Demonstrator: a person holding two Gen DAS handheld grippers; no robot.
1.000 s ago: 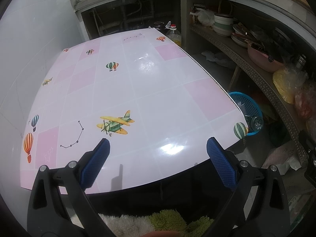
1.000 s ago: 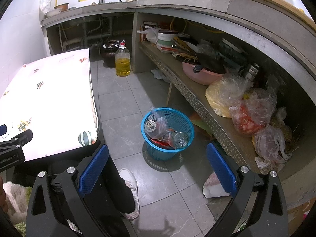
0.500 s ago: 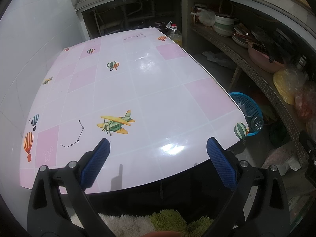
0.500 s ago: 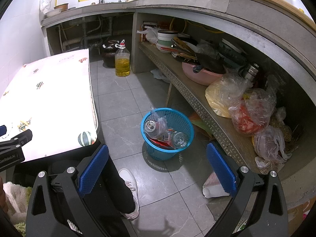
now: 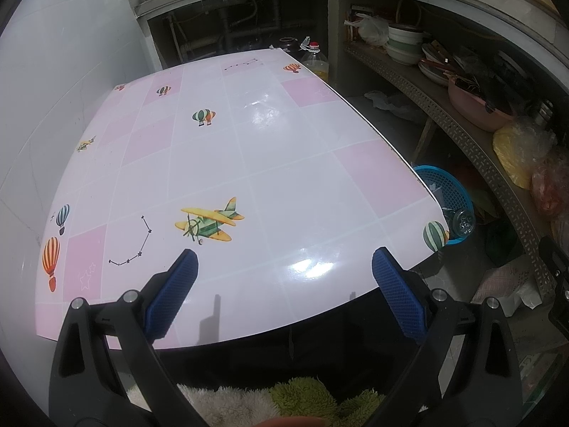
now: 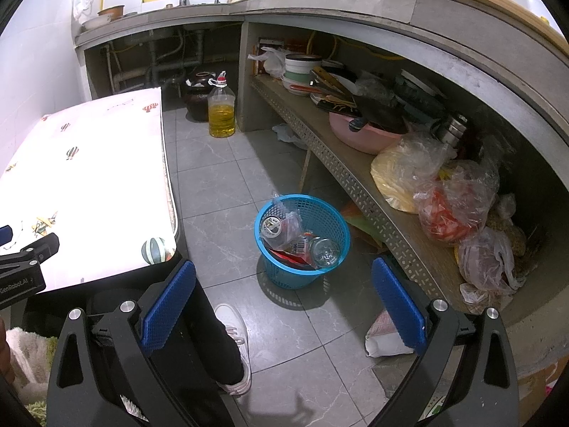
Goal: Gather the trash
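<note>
Our left gripper (image 5: 284,295) and right gripper (image 6: 282,302) gape wide, empty. The round blue plastic mesh basket (image 6: 302,240) of wrappers looks light; we'd pinch its stiff rim.

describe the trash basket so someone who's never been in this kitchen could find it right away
Start at the long shelf under the concrete counter, then look down to the grey tiled floor between it and the pink-and-white table. The blue basket stands there, holding a clear jar and plastic wrappers. It is the only bright blue mesh container on the floor; the oil bottle further back is clear with yellow liquid.
</note>
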